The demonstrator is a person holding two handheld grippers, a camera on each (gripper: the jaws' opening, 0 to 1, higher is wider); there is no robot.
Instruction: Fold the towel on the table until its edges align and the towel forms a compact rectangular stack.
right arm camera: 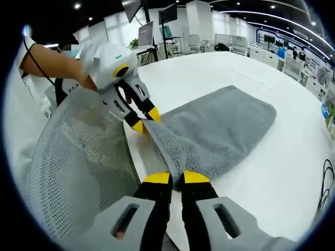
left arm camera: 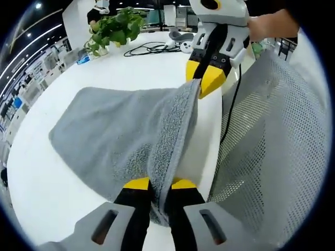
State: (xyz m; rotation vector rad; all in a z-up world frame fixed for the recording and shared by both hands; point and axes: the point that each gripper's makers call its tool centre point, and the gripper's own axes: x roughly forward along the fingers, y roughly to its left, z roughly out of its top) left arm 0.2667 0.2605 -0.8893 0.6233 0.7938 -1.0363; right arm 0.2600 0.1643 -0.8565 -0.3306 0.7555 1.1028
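A grey towel (left arm camera: 115, 130) lies on the white table (left arm camera: 47, 193), its near edge lifted and stretched between the two grippers. My left gripper (left arm camera: 159, 184) is shut on one corner of that edge. The right gripper (left arm camera: 205, 78), held by a hand, comes in from the upper right and pinches the other corner. In the right gripper view the towel (right arm camera: 220, 123) spreads away over the table (right arm camera: 282, 172); my right gripper (right arm camera: 176, 179) is shut on its corner, and the left gripper (right arm camera: 145, 121) grips the far corner.
A grey mesh chair back (left arm camera: 272, 151) stands close to the table edge, also seen as the mesh chair (right arm camera: 78, 167). A potted plant (left arm camera: 112, 30) and black cables (left arm camera: 149, 49) sit at the table's far side. A person's arm (right arm camera: 52, 63) holds the left gripper.
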